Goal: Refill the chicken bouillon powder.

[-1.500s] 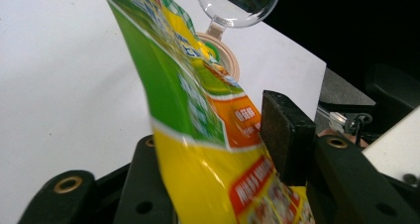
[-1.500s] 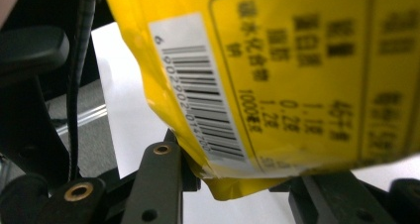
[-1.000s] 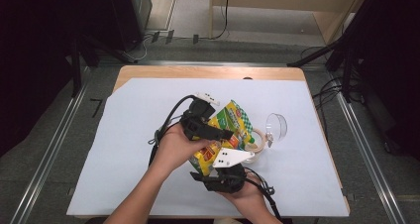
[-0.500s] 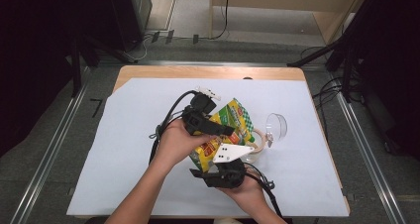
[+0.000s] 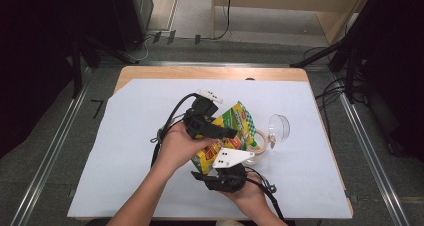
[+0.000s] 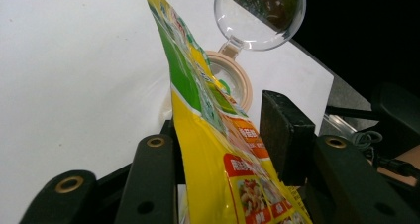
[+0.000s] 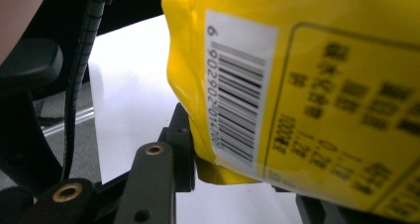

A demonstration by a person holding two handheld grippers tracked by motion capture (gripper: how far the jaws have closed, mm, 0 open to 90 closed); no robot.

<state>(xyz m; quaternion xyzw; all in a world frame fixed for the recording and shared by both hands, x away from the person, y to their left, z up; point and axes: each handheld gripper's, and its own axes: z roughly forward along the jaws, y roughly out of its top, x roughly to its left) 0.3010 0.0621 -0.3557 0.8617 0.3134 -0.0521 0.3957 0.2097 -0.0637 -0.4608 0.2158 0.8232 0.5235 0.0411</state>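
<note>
Nearest the person, the right gripper (image 5: 214, 160) is pointing up at the bottom seam of the yellow and green bag (image 5: 236, 120). Its jaws have just been closing, the barcode corner of the bag is sitting between them, and they appear to be clamping that seam. Just beyond, the left gripper (image 5: 228, 132) is reaching in from the side and pinching the bag across its middle, one pad flat against the printed face.

So the bag is hanging in the air between the two tools, tilted, its far end leaning over the jar (image 5: 261, 145) that is standing on the white table cover (image 5: 125, 136). The jar's clear lid (image 5: 278, 127) is hinged open on the far side.

The bag is looking light, thin and glossy, a soft film pouch that is creasing where it is gripped, so it is likely to slip or buckle under a loose pinch. The flat crimped seams are probably offering the firmest hold, while the puffy middle is likely to give way and crush whatever is inside.
</note>
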